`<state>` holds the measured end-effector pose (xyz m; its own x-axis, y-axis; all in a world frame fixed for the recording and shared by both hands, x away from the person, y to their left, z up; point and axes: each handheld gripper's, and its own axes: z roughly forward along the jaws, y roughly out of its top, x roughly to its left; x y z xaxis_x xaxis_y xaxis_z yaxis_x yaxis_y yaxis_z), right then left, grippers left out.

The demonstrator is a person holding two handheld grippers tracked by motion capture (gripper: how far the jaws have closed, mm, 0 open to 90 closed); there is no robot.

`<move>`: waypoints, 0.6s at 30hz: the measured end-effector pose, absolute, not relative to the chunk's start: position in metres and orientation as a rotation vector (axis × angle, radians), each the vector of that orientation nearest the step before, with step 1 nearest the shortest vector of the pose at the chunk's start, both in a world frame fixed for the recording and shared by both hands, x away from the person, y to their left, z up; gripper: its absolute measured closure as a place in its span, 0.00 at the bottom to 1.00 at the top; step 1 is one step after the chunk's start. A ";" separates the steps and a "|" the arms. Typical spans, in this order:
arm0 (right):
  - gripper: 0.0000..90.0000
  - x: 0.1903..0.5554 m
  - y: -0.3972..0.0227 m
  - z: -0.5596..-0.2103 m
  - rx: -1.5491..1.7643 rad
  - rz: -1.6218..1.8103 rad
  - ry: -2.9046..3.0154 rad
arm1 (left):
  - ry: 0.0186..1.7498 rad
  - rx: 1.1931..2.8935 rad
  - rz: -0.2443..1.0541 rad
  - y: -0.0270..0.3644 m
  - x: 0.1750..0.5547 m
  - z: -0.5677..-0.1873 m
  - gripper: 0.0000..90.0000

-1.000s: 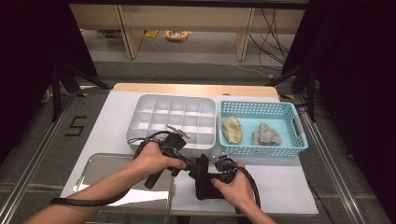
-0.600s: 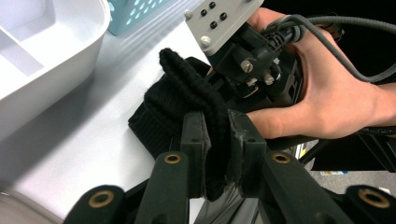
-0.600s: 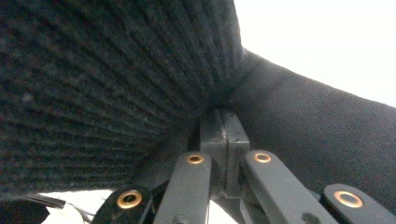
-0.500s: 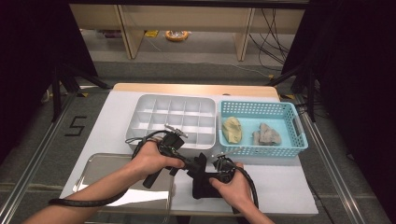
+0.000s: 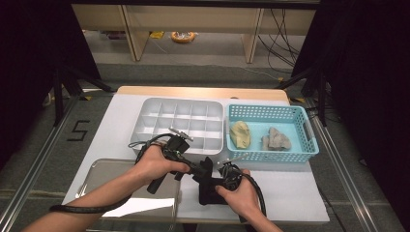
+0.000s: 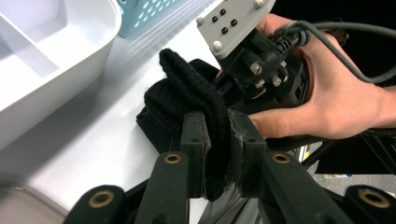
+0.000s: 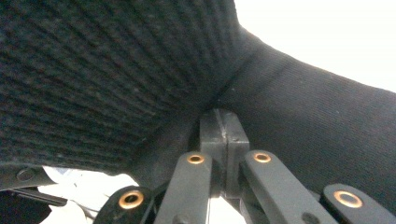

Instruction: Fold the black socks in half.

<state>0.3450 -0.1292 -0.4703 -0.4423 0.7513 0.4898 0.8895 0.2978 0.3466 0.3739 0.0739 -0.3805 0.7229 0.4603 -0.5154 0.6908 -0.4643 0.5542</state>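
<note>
Two grippers meet over a black knitted sock at the lower centre of the high view, on the white table in front of the grey divided tray. The left gripper has its jaws clamped on a thick fold of the sock's ribbed cuff, the knit bulging up between the pads in the left gripper view. In the right gripper view, the right gripper has its jaws pressed together with dark fabric all around the tips; it probably pinches a thin layer of the sock, though the contact itself is hard to make out. The right hand sits at the right of the left gripper view, just beside the sock. A blue basket at the right of the high view holds a yellow bundle and a grey bundle. A metal tray lies at the lower left.
</note>
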 end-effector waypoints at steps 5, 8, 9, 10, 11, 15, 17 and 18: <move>1.00 0.347 -0.125 -0.471 -1.497 -0.870 -2.334 | 0.870 2.157 -0.370 0.075 0.374 -0.378 0.86; 1.00 0.348 -0.122 -0.471 -1.468 -0.886 -2.331 | 0.865 2.142 -0.373 0.074 0.374 -0.379 0.86; 1.00 0.348 -0.120 -0.472 -1.463 -0.910 -2.320 | 0.861 2.140 -0.377 0.074 0.374 -0.379 0.86; 1.00 0.349 -0.120 -0.472 -1.443 -0.912 -2.311 | 0.864 2.155 -0.374 0.075 0.374 -0.378 0.86; 1.00 0.349 -0.119 -0.472 -1.456 -0.900 -2.309 | 0.863 2.148 -0.379 0.075 0.374 -0.378 0.86; 1.00 0.350 -0.131 -0.466 -1.460 -0.904 -2.295 | 0.868 2.155 -0.376 0.075 0.374 -0.379 0.86; 1.00 0.350 -0.145 -0.460 -1.498 -0.932 -2.330 | 0.862 2.147 -0.383 0.074 0.374 -0.381 0.86; 1.00 0.349 -0.155 -0.457 -1.541 -0.944 -2.317 | 0.868 2.160 -0.379 0.073 0.374 -0.381 0.86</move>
